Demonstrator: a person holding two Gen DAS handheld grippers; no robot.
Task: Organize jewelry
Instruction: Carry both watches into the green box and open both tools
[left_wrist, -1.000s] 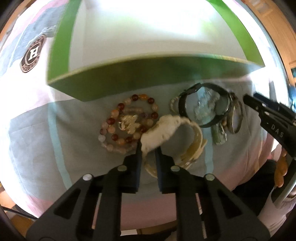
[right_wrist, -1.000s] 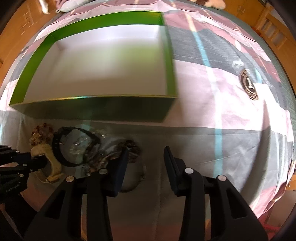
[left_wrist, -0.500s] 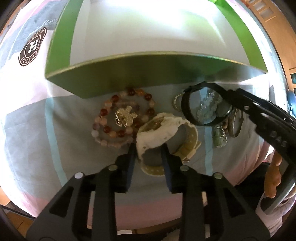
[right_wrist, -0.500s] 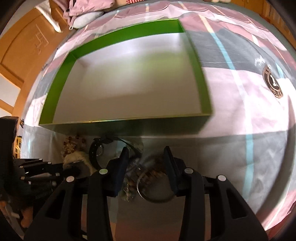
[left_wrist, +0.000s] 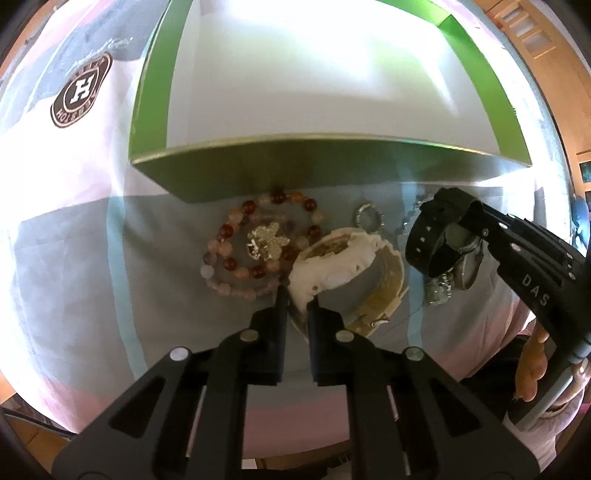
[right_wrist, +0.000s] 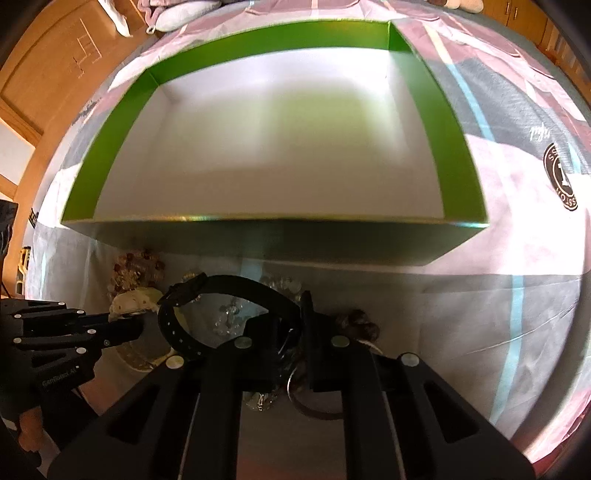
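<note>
Left wrist view showed the left gripper (left_wrist: 296, 298) pinched shut on the white watch (left_wrist: 332, 264), which was loose half a second before. The right gripper (right_wrist: 287, 325) had lifted the black watch (right_wrist: 207, 314). Both could go into the box (right_wrist: 458, 147) next.

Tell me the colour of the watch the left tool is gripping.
Cream-white, with a yellowed strap: the watch shows best in the left wrist view, pinched in the left tool.

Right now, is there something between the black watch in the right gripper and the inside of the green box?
Only the box's near wall. The right gripper holds the black watch low in front of the green box, so it must rise over that wall. The white floor inside looks bare.
</note>
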